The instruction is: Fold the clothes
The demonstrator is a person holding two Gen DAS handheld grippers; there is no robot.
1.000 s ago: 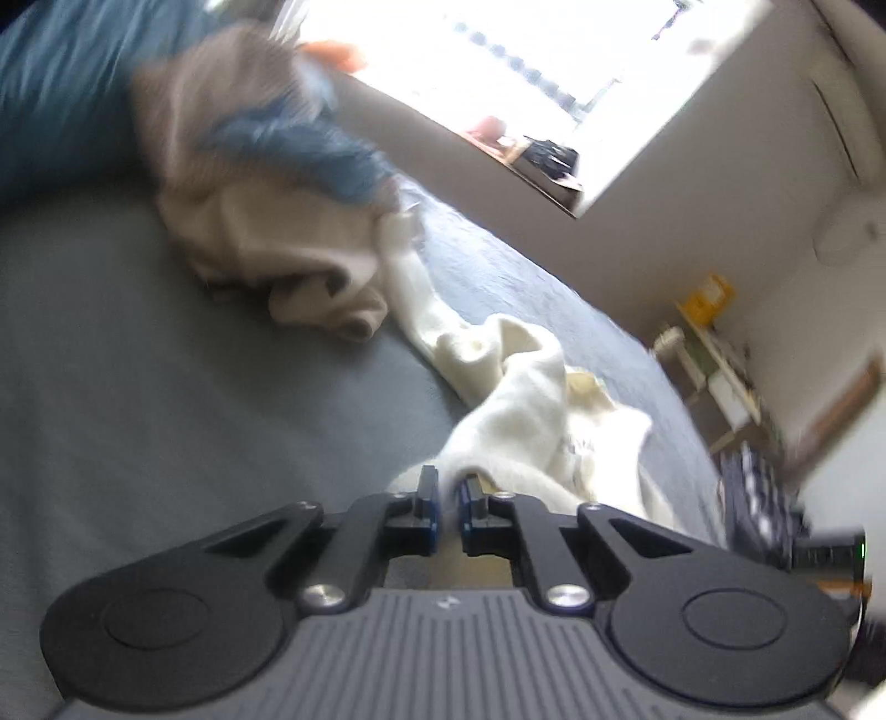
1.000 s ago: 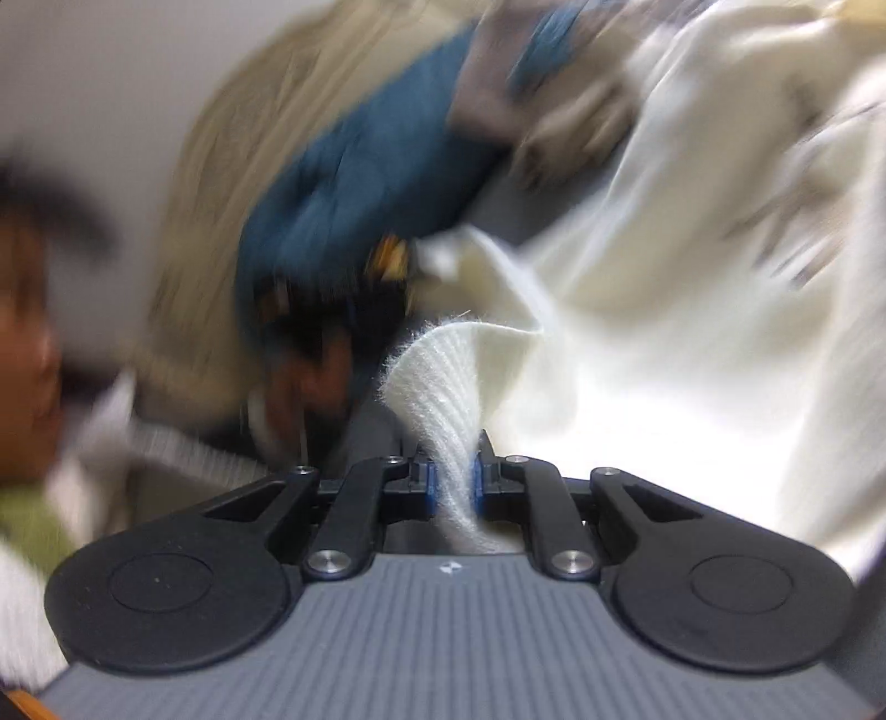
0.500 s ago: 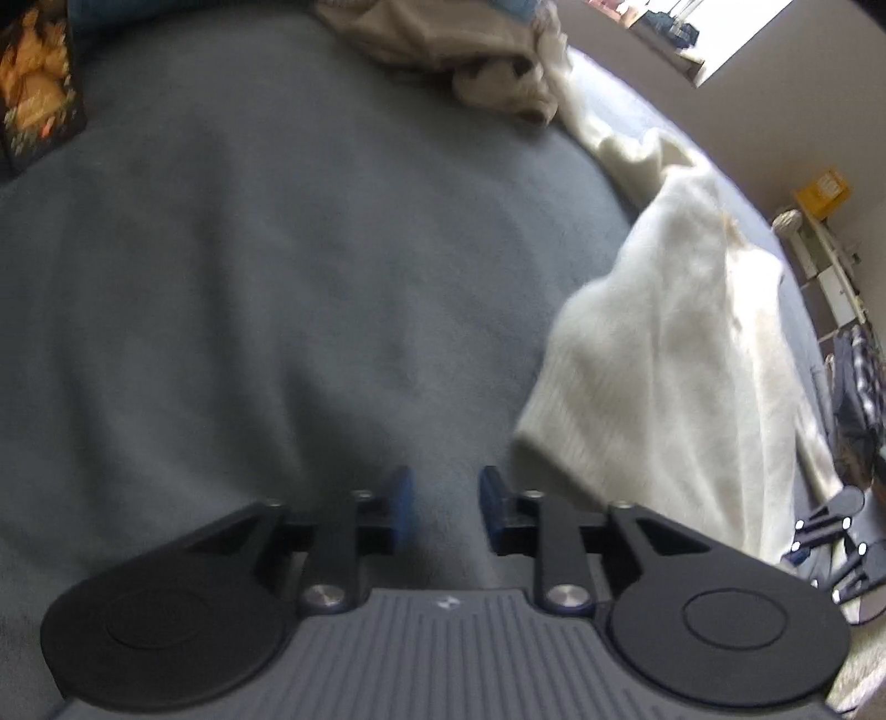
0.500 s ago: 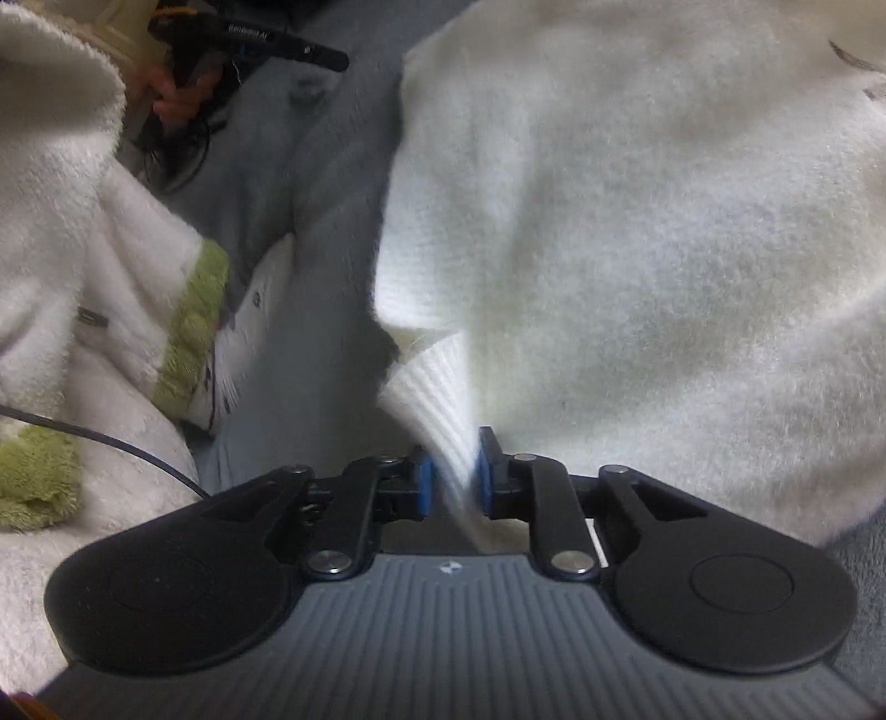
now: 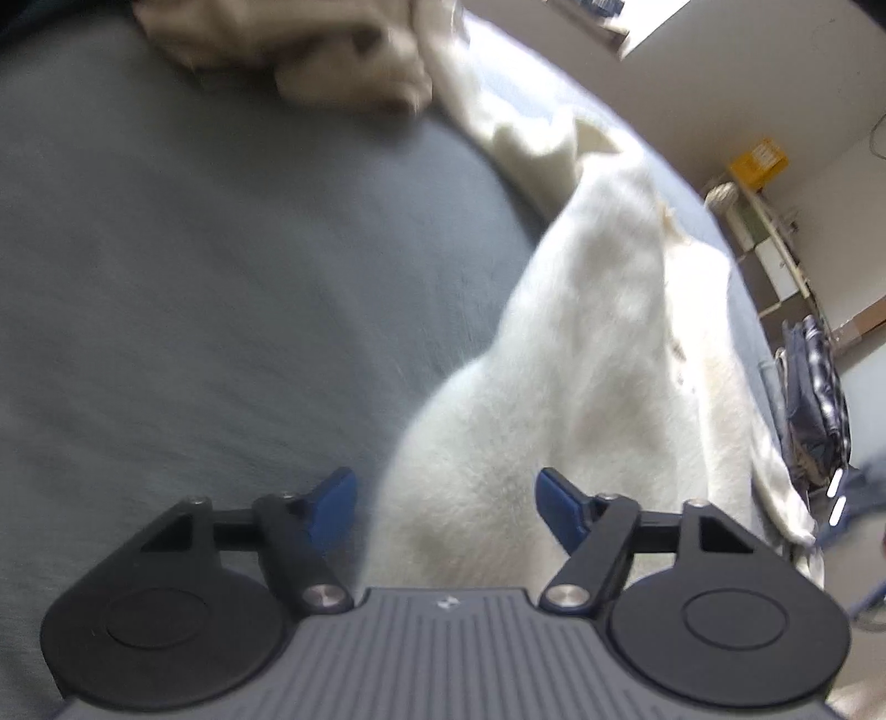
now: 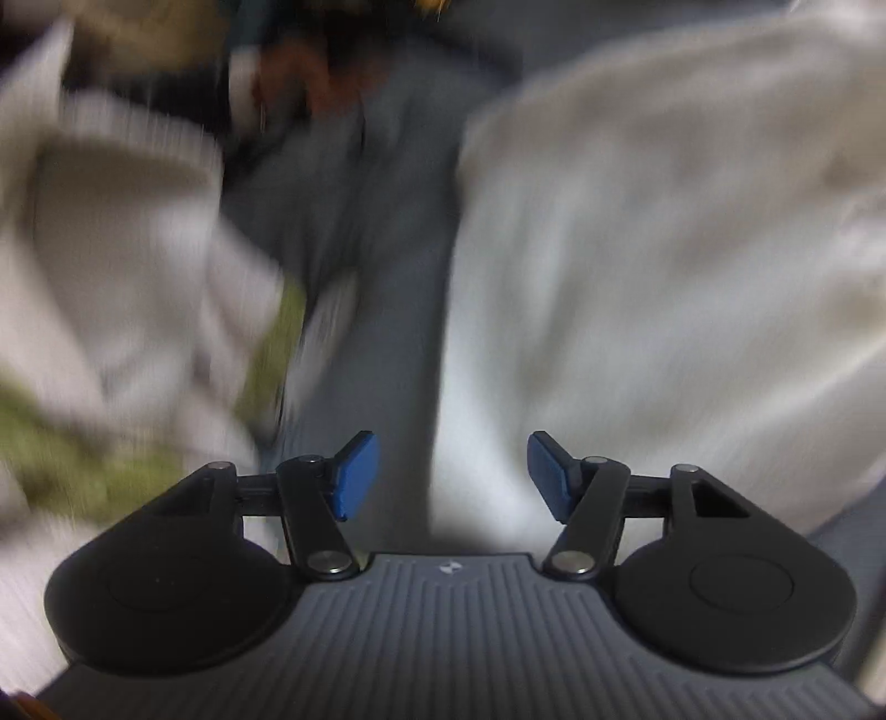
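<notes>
A fluffy white sweater (image 5: 598,354) lies spread on the grey bed cover (image 5: 194,266). My left gripper (image 5: 446,501) hangs just above the sweater's near edge, its jaws opening, and the blue pads do not press the cloth. In the right wrist view the same white sweater (image 6: 664,249) fills the right side, blurred. My right gripper (image 6: 451,471) is over its left edge, jaws opening, with the cloth below the gap and free of the pads.
A beige garment (image 5: 310,50) lies crumpled at the far end of the bed. A white and green fleece piece (image 6: 111,310) sits to the left in the right wrist view. Shelves and a yellow box (image 5: 758,158) stand by the wall beyond the bed.
Both grippers went from shut to wide apart. The right one let go of the sweater's ribbed edge. The left one dropped lower and now sits over the sweater's near edge.
</notes>
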